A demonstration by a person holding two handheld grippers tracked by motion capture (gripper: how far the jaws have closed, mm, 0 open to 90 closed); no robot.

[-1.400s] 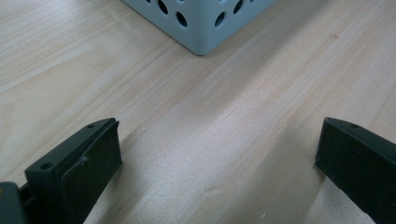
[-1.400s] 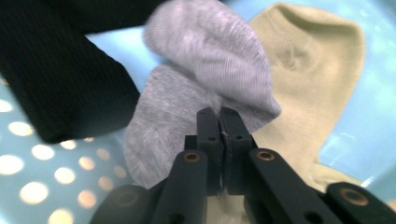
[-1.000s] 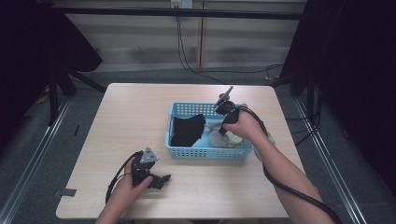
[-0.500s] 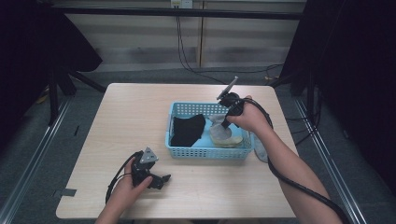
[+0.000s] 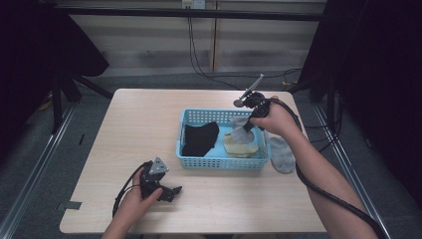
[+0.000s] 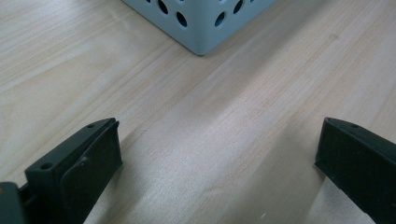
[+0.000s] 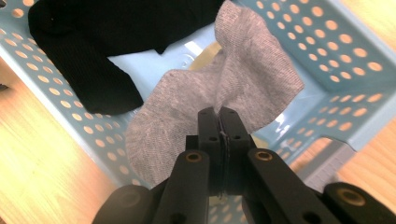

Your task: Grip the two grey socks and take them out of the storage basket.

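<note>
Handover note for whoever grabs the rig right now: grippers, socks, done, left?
Right gripper: shut on the grey sock, lifted above the blue basket.
Left gripper: open, holding nothing, low over the table near the basket's corner.
In the basket: black sock, yellowish sock.
Second grey sock lies on the table, right of the basket.
Left, probably: place the held sock with it.

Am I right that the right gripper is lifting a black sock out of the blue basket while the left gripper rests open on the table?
Not quite: the sock in the right gripper is grey, not black. The right gripper view shows its jaws shut on the grey sock, while the black sock lies in the blue basket. The left gripper does rest open on the table.
</note>
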